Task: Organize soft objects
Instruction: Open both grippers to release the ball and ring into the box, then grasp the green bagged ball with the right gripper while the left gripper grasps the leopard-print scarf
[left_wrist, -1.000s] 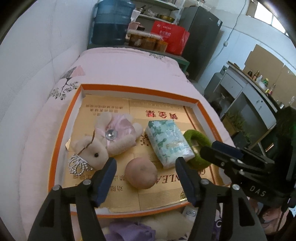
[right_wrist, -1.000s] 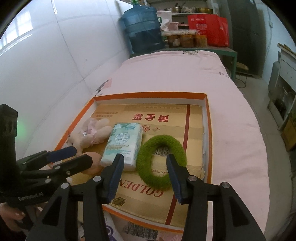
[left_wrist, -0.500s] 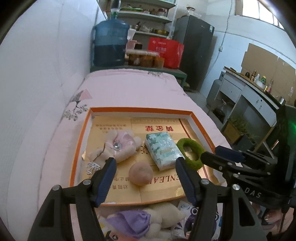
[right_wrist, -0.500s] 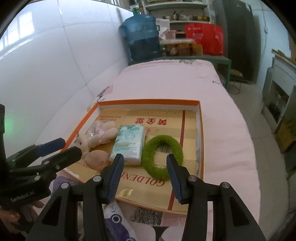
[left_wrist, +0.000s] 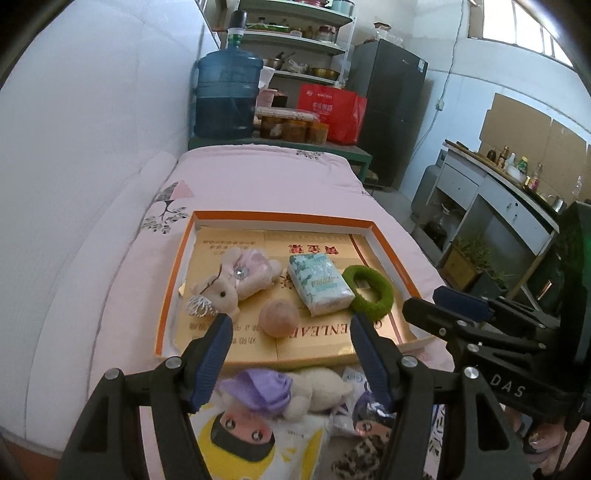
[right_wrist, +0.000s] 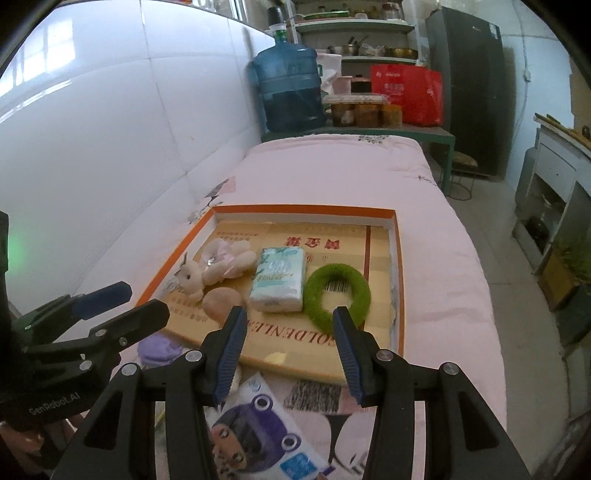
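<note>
Lying in the orange-rimmed tray (left_wrist: 168, 295) are four soft things: one plush rabbit (left_wrist: 236, 280), one peach ball (left_wrist: 279, 317), one tissue pack (left_wrist: 319, 284), one green ring (left_wrist: 367, 291). Both the left gripper (left_wrist: 290, 349) and right gripper (right_wrist: 288, 343) stand open and empty, the tray's things beyond their fingertips.

The shallow orange-rimmed cardboard tray (left_wrist: 176, 273) holds four soft things: one cream plush rabbit in a pink dress (left_wrist: 236, 280), one round peach-coloured ball (left_wrist: 279, 318), one mint-green wrapped tissue pack (left_wrist: 319, 283) and one fuzzy green ring (left_wrist: 367, 290). In front of the tray lies one cream plush toy with a purple bow (left_wrist: 295, 391) (partly hidden). There are two printed plastic packs (right_wrist: 258, 439), one yellow and one purple.
</note>
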